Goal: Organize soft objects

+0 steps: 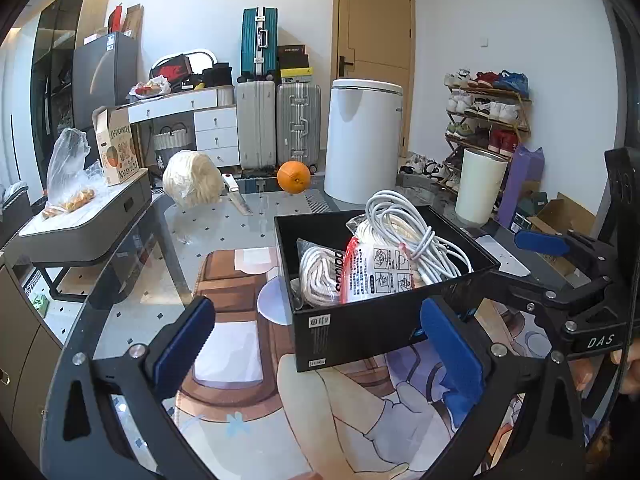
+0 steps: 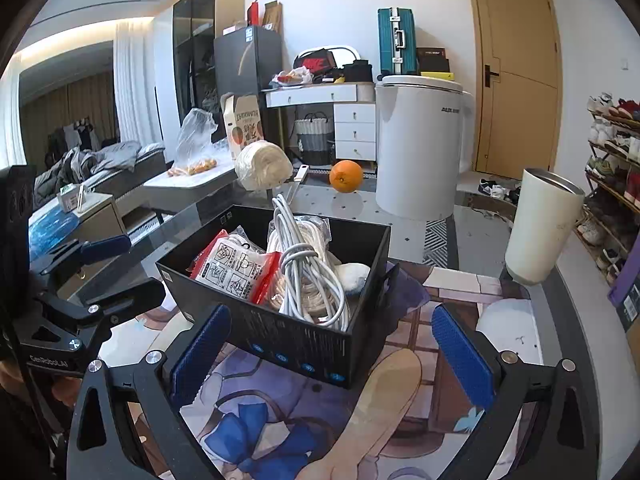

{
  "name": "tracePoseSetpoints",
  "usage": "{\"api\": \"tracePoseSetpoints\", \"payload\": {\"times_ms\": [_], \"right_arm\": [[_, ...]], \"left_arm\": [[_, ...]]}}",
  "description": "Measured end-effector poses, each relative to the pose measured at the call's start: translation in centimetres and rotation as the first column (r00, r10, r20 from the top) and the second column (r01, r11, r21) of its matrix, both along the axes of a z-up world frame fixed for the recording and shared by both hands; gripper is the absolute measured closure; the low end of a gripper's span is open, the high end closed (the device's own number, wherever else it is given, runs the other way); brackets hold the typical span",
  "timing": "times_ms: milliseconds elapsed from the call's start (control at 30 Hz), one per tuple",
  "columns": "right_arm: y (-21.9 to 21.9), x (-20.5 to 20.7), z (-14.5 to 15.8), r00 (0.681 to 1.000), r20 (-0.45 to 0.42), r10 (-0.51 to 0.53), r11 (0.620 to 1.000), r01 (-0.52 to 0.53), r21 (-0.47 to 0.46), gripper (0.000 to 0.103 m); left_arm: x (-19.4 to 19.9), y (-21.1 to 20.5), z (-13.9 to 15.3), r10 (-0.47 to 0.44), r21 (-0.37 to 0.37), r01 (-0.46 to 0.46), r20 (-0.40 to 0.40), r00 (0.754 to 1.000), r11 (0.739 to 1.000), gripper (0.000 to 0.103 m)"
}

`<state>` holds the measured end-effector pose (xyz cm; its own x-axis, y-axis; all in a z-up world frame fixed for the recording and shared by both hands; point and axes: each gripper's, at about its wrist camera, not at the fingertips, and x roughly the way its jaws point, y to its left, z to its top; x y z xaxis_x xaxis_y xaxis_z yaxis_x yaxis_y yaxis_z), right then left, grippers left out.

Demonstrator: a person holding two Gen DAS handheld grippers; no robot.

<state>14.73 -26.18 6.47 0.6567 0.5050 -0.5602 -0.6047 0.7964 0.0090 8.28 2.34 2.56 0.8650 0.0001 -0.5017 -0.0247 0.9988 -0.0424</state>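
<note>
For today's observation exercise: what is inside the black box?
The black box holds a white cable, rope coils and a red-edged packet. Whatever lies beneath them is covered.

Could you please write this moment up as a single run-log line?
left gripper: open, empty | right gripper: open, empty | black box: holds white cable coil, rope packs | yarn ball: outside box, by orange

My left gripper (image 1: 316,344) and right gripper (image 2: 332,352) are showing black frames, silver screws and ribbed blue pads on my fingers (image 2: 462,350); white lettering is marking both.
</note>
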Motion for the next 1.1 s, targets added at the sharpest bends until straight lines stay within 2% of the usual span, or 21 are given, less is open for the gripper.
{"api": "tracePoseSetpoints", "payload": {"times_ms": [100, 233, 500, 667, 1100], "right_arm": [[-0.2, -0.7, -0.3, 1.0, 0.008, -0.013, 1.0, 0.013, 0.014, 0.001], [0.3, -1.3, -0.7, 0.999, 0.032, -0.022, 1.0, 0.022, -0.014, 0.001], [0.3, -1.9, -0.6, 0.999, 0.042, -0.022, 1.0, 0.022, 0.003, 0.001], [0.0, -2.4, -0.4, 0.996, 0.07, -0.05, 0.999, 0.049, 0.01, 0.001], [0.0, -2.8, -0.1, 0.994, 0.09, -0.057, 0.998, 0.056, 0.009, 0.001]], "left_arm": [[0.1, 0.2, -0.5, 0.019, -0.017, -0.019, -0.004, 1.0, 1.0, 0.0], [0.3, 0.4, -0.6, 0.024, -0.042, -0.025, -0.009, 1.0, 0.999, 0.0], [0.4, 0.1, -0.8, 0.045, -0.023, -0.046, -0.01, 0.999, 0.999, 0.0], [-0.2, 0.0, -0.6, 0.045, -0.021, -0.044, 0.022, 0.999, 0.999, 0.0], [-0.2, 0.4, -0.7, 0.045, -0.042, -0.044, 0.023, 0.999, 0.998, 0.0]]}}
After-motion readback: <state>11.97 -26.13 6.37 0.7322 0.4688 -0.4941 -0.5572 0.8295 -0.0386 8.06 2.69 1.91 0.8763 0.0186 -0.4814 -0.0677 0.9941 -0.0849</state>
